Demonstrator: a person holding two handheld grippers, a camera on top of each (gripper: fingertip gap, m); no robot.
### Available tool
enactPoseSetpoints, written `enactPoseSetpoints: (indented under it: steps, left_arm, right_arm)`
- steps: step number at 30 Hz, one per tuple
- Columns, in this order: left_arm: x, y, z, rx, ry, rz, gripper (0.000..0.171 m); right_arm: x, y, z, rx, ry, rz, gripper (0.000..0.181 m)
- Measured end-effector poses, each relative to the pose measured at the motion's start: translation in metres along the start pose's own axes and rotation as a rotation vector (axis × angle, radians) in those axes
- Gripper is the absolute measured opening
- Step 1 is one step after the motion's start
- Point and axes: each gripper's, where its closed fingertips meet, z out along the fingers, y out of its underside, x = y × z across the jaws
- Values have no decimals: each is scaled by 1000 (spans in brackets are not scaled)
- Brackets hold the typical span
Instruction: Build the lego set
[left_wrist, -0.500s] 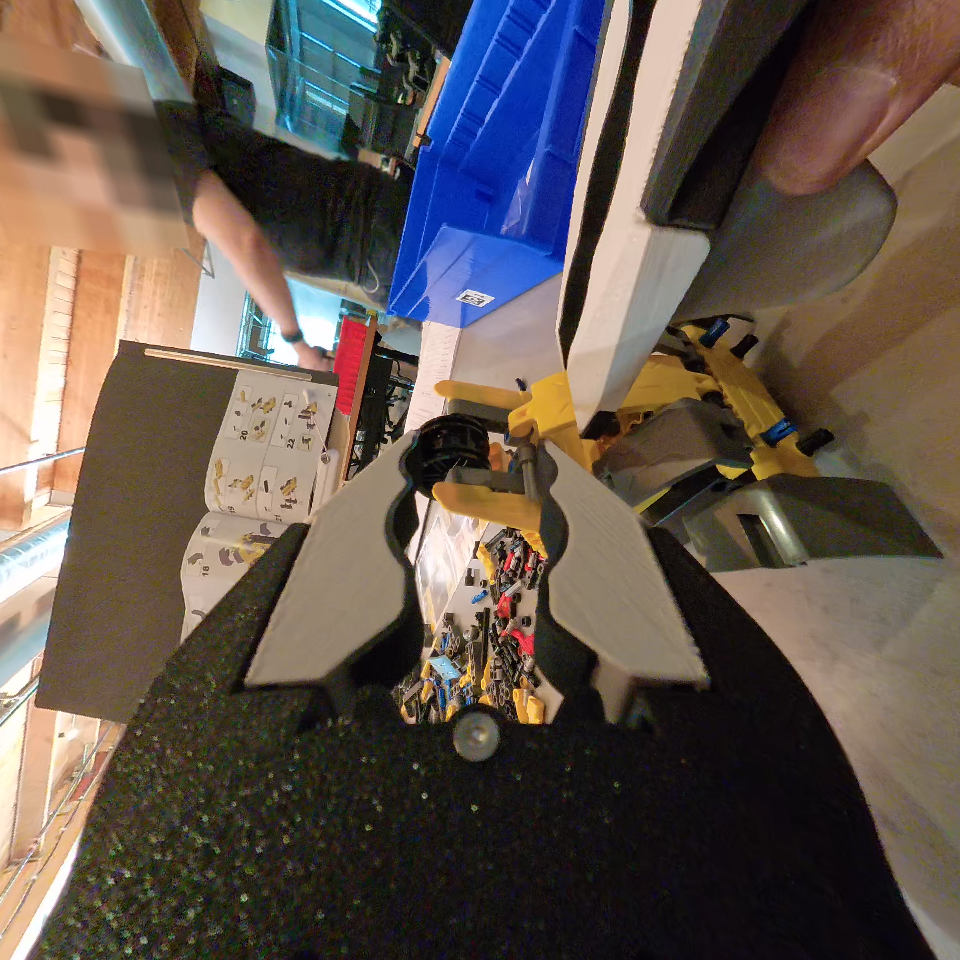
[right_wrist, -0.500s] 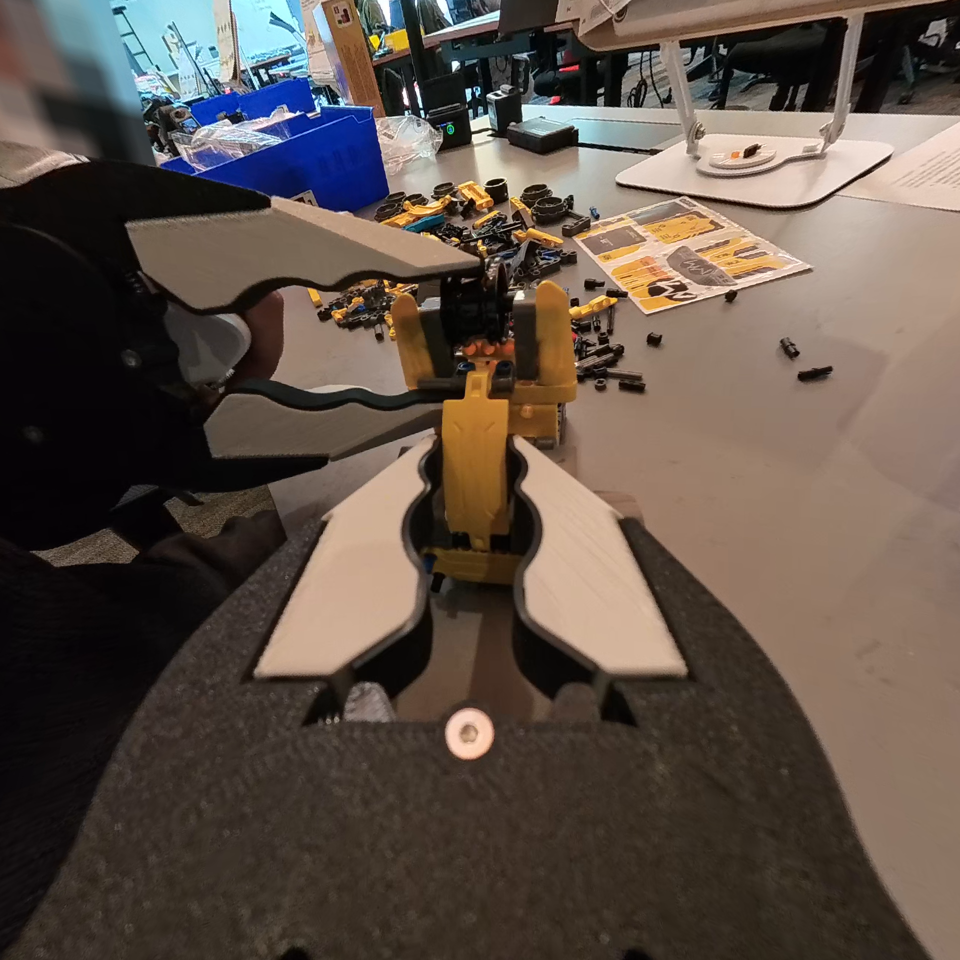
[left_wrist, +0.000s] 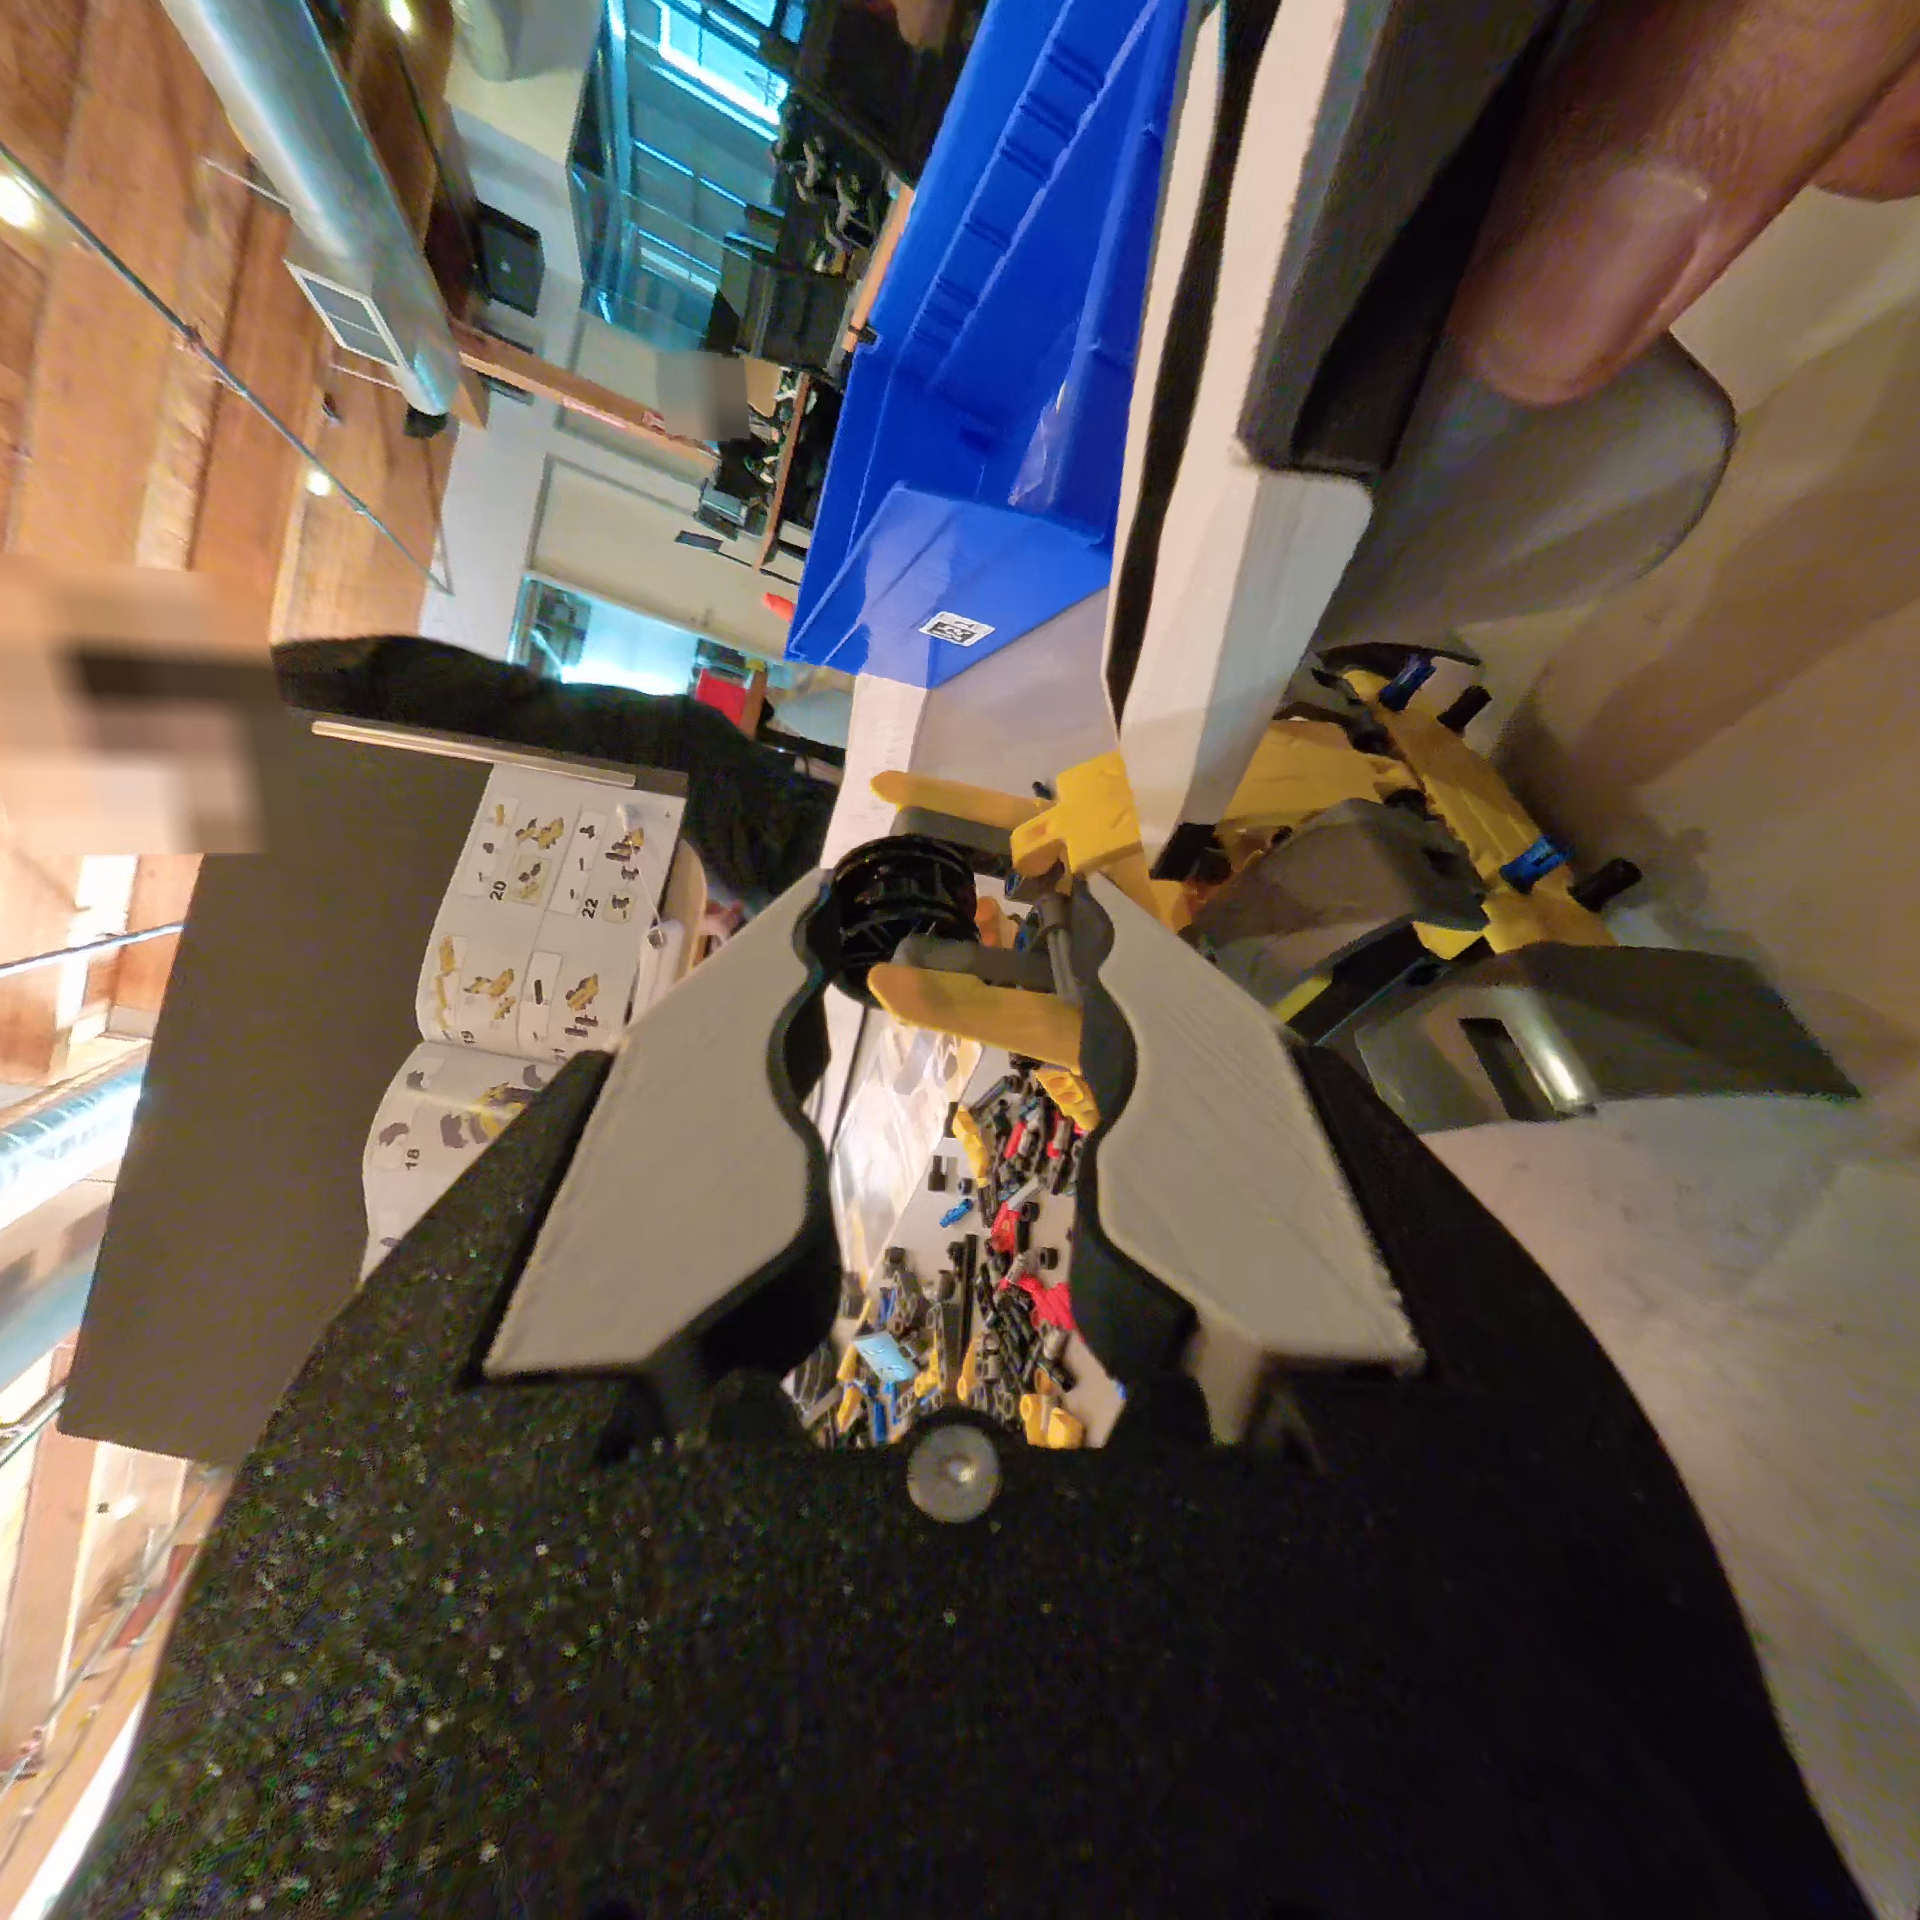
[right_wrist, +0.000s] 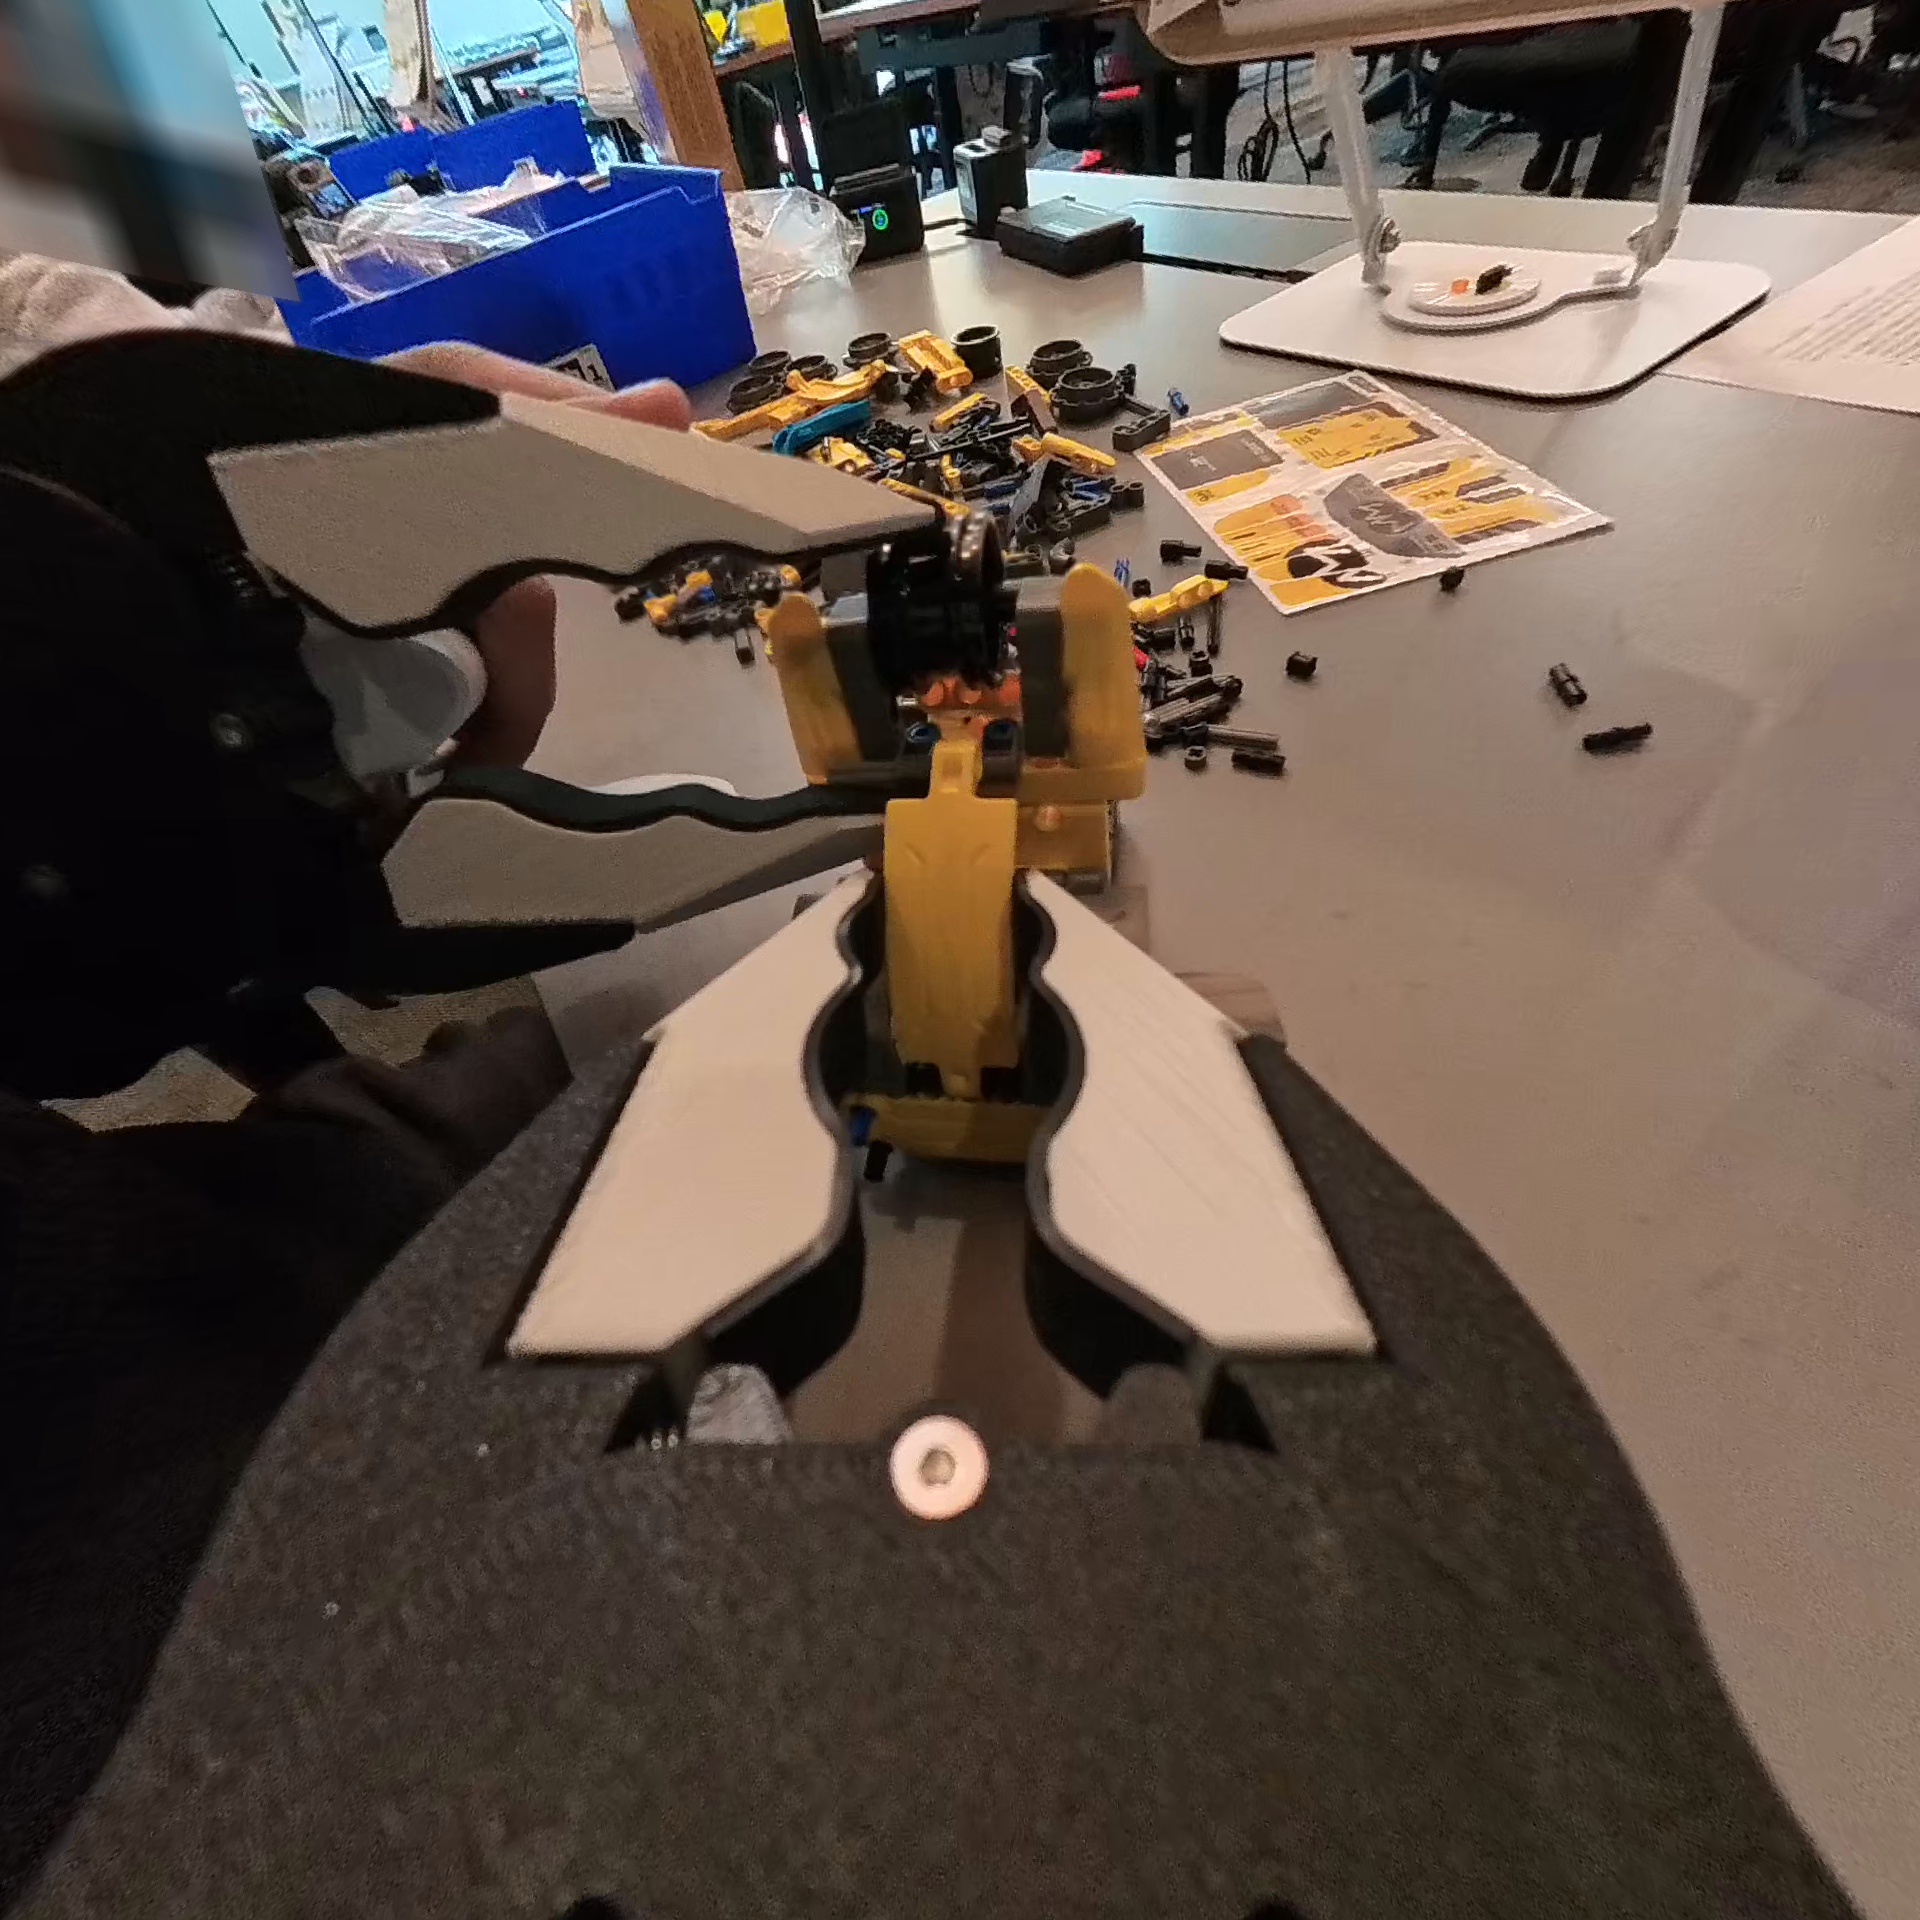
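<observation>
Item, right gripper (right_wrist: 948, 896): fingers drawn narrow and clamped on the long yellow panel of a yellow model (right_wrist: 1081, 675), which stands out forward from its jaws over the near part of the grey table (right_wrist: 1558, 987); whether the model's underside touches the table cannot be told. Item, left gripper (left_wrist: 956, 914): turned on its side and entering from the left, jaws half closed across the model's far end, one finger bearing on a black wheel (right_wrist: 930, 613) seated between the two yellow uprights, the other finger against the grey frame on the opposite side; both fingers appear in contact. Item, a person's hand (left_wrist: 1662, 156): fingertips resting on the right gripper's body, seen close in the left wrist view. Item, loose parts (right_wrist: 935, 436): yellow, black and blue pieces heaped on the table beyond the model, with a few black pins scattered to the right. Item, sticker sheet (right_wrist: 1371, 488): flat, just right of the heap. Item, blue bin (right_wrist: 582, 281): behind the heap, to the left. Item, white stand base (right_wrist: 1507, 312): far right. Item, instruction booklet (left_wrist: 540, 935): propped open behind the table
</observation>
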Motion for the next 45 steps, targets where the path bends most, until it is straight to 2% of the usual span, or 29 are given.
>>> enactPoseSetpoints:
  steps: [19, 29, 36, 42, 45]
  left_arm:
    - [-3, 4, -8, -3, -33, 17, 46]
    - [-7, 9, -6, 2, -45, -5, 46]
    - [-9, 14, -9, 23, -51, -46, 47]
    - [-10, 13, -12, 64, -29, -115, 46]
    - [-10, 12, -12, 72, -28, -120, 46]
  right_arm:
    - [1, 1, 2, -71, 93, 7, 24]
    - [7, 1, 8, -87, 202, -86, 24]
    - [6, -3, 14, -52, 213, -134, 25]
    - [2, -26, 12, 77, 221, -187, 25]
    - [1, -27, 15, 73, 216, -212, 25]
